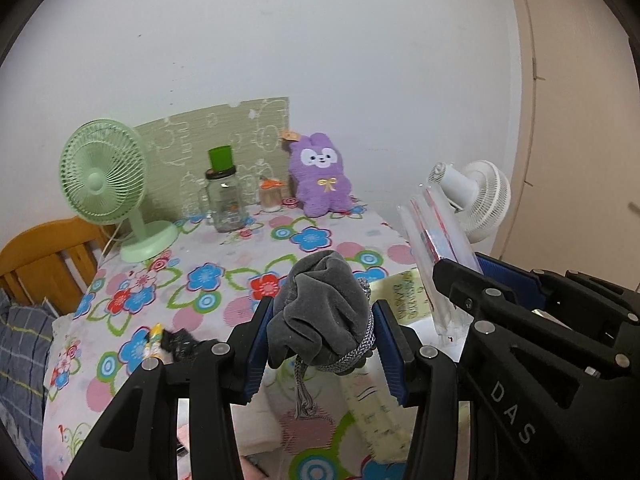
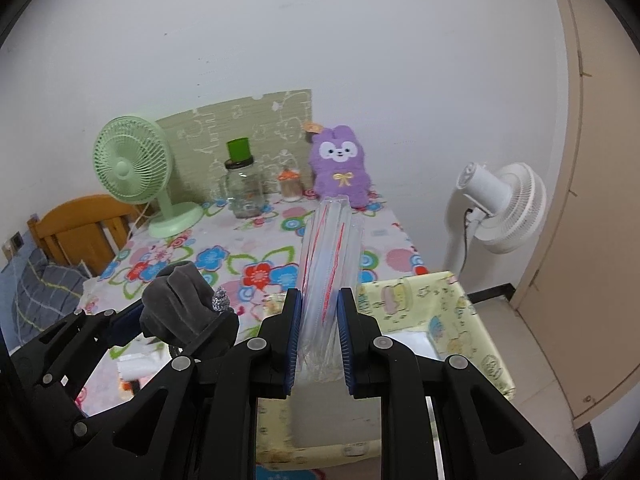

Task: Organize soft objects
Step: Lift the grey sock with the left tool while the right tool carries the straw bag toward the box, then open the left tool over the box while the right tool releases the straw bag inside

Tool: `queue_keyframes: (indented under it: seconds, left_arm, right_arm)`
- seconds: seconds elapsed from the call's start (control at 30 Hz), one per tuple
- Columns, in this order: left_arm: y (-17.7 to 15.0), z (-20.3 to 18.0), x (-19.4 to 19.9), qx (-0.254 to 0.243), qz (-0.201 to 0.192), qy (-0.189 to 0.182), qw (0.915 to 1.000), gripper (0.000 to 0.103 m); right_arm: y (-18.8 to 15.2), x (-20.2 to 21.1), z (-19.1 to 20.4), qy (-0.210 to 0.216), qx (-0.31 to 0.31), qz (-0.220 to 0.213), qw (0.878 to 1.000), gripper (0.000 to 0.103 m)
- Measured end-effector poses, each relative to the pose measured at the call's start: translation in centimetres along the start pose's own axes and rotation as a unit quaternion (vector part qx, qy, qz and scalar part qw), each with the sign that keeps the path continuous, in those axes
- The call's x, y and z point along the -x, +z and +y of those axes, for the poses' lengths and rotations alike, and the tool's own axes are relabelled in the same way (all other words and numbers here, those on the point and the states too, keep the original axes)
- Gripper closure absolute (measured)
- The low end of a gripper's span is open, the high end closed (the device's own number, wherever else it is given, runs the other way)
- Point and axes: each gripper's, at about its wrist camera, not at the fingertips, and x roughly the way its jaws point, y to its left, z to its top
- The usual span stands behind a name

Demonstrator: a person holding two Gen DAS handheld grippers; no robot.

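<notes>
Gripping grey pouch (image 1: 320,312) in left claw (image 1: 320,344), right claw (image 2: 318,336) clamping clear packet (image 2: 330,264), contents unreadable.

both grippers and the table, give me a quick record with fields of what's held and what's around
left gripper: shut on grey velvet pouch, cord hanging below
right gripper: shut on clear plastic bag with red lines, upright
table: floral cloth
back of table: green fan, glass jar, purple plush
beside table: white fan
near edge: yellow patterned box
</notes>
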Motion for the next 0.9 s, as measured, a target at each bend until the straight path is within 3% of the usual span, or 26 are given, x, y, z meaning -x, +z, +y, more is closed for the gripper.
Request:
queue_keyframes:
  seconds: [0.9]
  left_arm:
    - [0.4,-6.3,-4.8,-0.049,0.038,-0.061,0.9962,0.053]
  right_arm:
    - [-0.9,-2.3,-6.7,-0.041,-0.035,0.03,0.998,0.082]
